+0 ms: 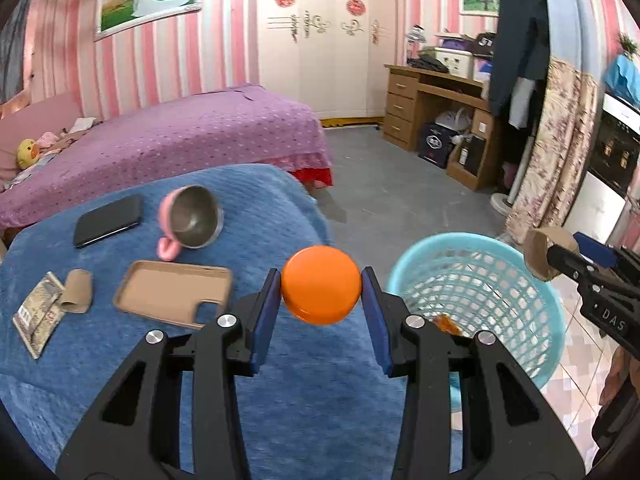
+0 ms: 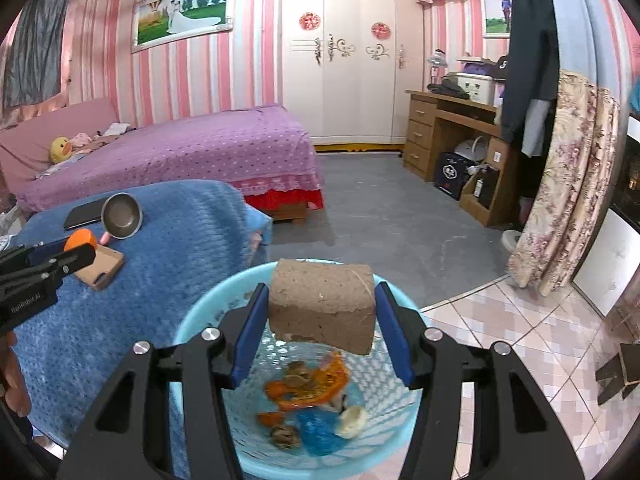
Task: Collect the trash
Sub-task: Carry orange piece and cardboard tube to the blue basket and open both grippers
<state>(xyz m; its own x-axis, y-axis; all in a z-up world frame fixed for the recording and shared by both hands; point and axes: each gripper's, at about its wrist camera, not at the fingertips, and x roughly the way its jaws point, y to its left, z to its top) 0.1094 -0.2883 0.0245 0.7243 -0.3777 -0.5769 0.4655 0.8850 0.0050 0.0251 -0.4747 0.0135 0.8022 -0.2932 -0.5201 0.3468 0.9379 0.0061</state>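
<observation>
My left gripper [image 1: 321,286] is shut on an orange round cap [image 1: 321,284], held above the edge of the blue-blanketed table [image 1: 280,392], left of the light-blue mesh trash basket [image 1: 512,264]. My right gripper [image 2: 322,306] is shut on a brown cardboard tube [image 2: 322,306] and holds it directly over the basket [image 2: 208,312], which holds orange peel and other scraps [image 2: 312,392]. The right gripper with the tube also shows in the left wrist view [image 1: 546,254]. The left gripper with the cap shows in the right wrist view [image 2: 80,242].
On the blanket lie a black phone [image 1: 108,220], a tipped pink metal cup [image 1: 192,218], a brown phone case [image 1: 172,294], a flattened cardboard tube [image 1: 78,291] and a small packet [image 1: 38,314]. A purple bed [image 1: 160,136], desk [image 1: 432,112] and curtain [image 1: 560,152] stand beyond.
</observation>
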